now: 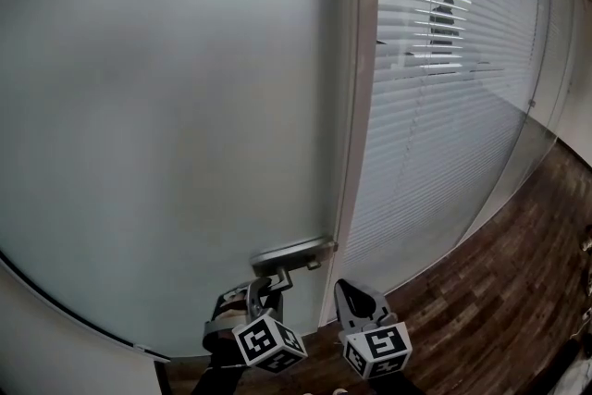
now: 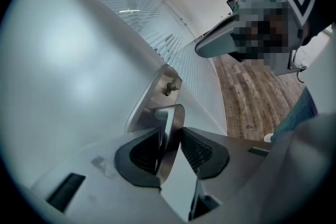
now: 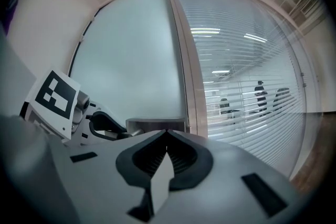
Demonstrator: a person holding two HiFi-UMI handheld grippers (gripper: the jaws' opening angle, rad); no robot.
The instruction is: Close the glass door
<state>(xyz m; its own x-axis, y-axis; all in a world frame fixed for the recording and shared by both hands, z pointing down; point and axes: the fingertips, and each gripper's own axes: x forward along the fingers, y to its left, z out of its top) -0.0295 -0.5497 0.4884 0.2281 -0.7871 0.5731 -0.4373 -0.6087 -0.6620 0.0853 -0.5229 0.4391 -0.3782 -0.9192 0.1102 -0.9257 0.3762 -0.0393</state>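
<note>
Left gripper [image 1: 265, 285] clamps the door handle [image 2: 173, 118] — right gripper [image 1: 345, 289], jaws together, hangs empty beside it

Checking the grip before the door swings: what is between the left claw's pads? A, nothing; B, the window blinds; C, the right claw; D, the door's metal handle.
D: the left gripper view shows the left claw pinching the metal handle between its pads.

Glass door [image 1: 166, 125]: frosted, matt, smooth. Door handle [image 1: 291, 252]: brushed metal, satin sheen. Floor [image 1: 499, 291]: dark wood planks, visible grain. Blinds [image 1: 444, 106]: pale slats behind clear glossy glass. Left gripper [image 2: 170, 136]: matt grey plastic; pads [image 2: 143, 153] black, ribbed.
</note>
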